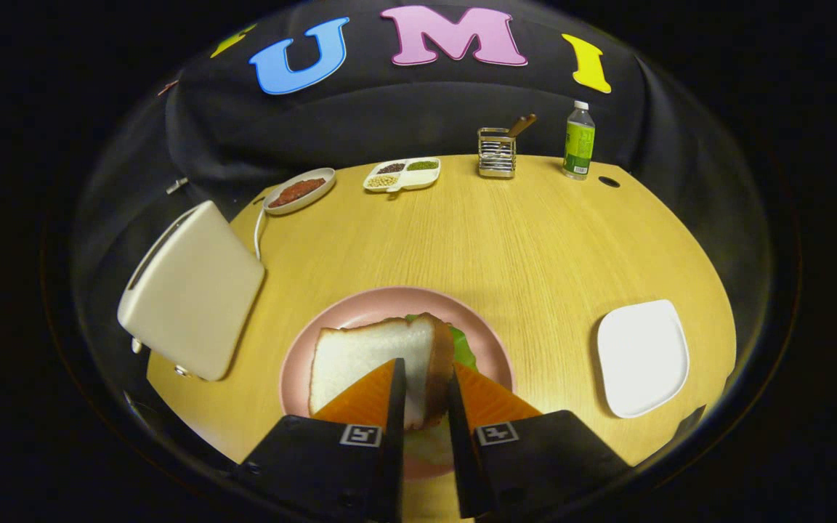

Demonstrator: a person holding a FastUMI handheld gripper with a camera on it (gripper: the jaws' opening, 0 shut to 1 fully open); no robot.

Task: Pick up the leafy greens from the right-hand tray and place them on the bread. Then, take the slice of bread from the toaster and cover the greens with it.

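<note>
My gripper [426,378] is shut on a slice of white bread [368,356], both orange fingers pressing its crusted edge. The slice hangs tilted over the pink plate [302,363], just above the leafy greens [464,347], whose green edge peeks out beyond the crust. Any bread under the greens is hidden by the held slice. The cream toaster [193,290] stands to the left of the plate, its slot facing away. To the right of the plate lies the white square tray [642,357], bare.
At the table's far edge stand an oval dish of red food [299,191], a divided dish of grains [402,174], a wire holder with a wooden-handled tool [498,151] and a green-labelled bottle [579,141]. The toaster's cord [257,232] runs back from the toaster.
</note>
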